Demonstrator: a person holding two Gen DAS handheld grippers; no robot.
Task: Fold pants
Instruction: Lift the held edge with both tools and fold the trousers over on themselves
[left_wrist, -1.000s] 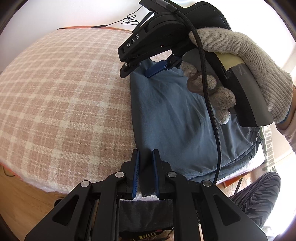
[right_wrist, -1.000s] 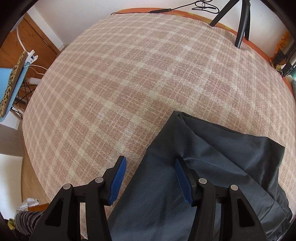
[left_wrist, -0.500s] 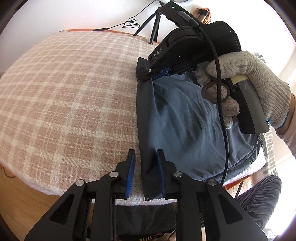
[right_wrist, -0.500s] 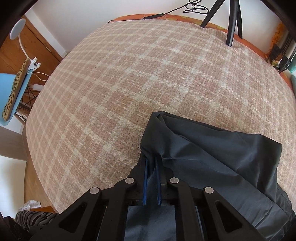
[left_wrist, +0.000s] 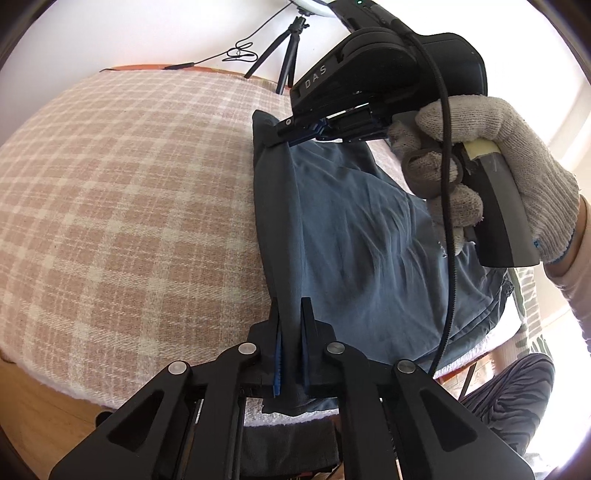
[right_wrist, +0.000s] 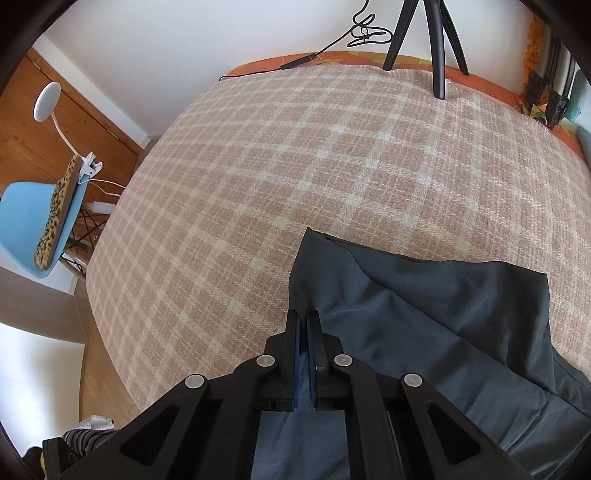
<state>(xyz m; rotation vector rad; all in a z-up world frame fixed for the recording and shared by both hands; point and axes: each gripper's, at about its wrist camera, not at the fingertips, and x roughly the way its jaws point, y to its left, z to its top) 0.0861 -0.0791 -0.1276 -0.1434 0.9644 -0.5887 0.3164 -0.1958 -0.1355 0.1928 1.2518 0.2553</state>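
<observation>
Both hand-held grippers are pinching one edge of the slate-blue fabric pants (left_wrist: 369, 236) lying on the pink plaid blanket-covered bed (left_wrist: 129, 206): left hand-held gripper (left_wrist: 291, 325) near end, right hand-held gripper (right_wrist: 306, 332) far end, w/ jaws nearly closed. Risk: uneven lifting is prob. skewing the fold; thin fabric may be slipping out.

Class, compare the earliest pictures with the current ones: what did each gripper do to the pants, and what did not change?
The right gripper, open a second ago, closed on the pants at their far corner. The left gripper, slightly parted around the near edge, clamped it. The edge between them now looks raised into a ridge. The rest of the pants still lies on the plaid blanket; the tripod stands unchanged.
</observation>
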